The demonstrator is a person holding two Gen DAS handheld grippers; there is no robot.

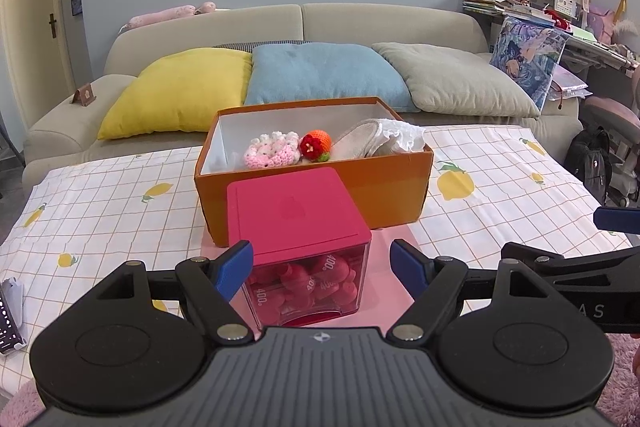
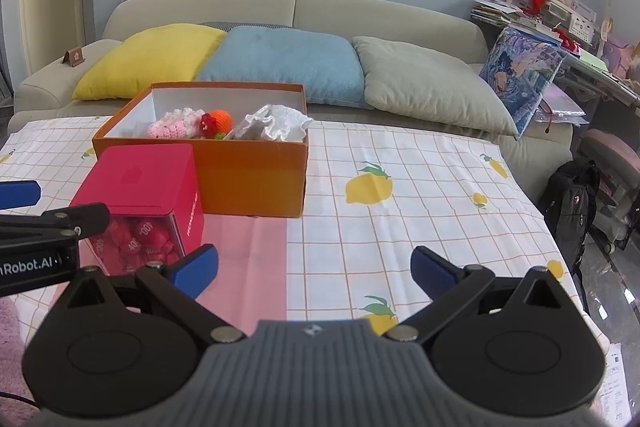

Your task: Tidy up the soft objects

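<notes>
An orange cardboard box (image 1: 400, 187) stands open on the table with a pink crochet piece (image 1: 272, 151), a red and orange crochet fruit (image 1: 316, 145) and a white frilly cloth (image 1: 396, 137) inside. Just in front of it sits a clear container with a pink lid (image 1: 296, 211), full of small red soft pieces. My left gripper (image 1: 322, 267) is open around the container's near end, its left pad close to the corner and its right pad apart. My right gripper (image 2: 316, 267) hangs open over bare tablecloth, to the right of the container (image 2: 140, 183) and the box (image 2: 256, 179).
The table wears a lemon-print checked cloth (image 2: 400, 227) with a pink mat (image 2: 256, 267) under the container. Behind it a beige sofa (image 1: 360, 19) holds yellow, blue and grey cushions. A black backpack (image 2: 572, 207) and a cluttered desk (image 2: 560, 15) are on the right.
</notes>
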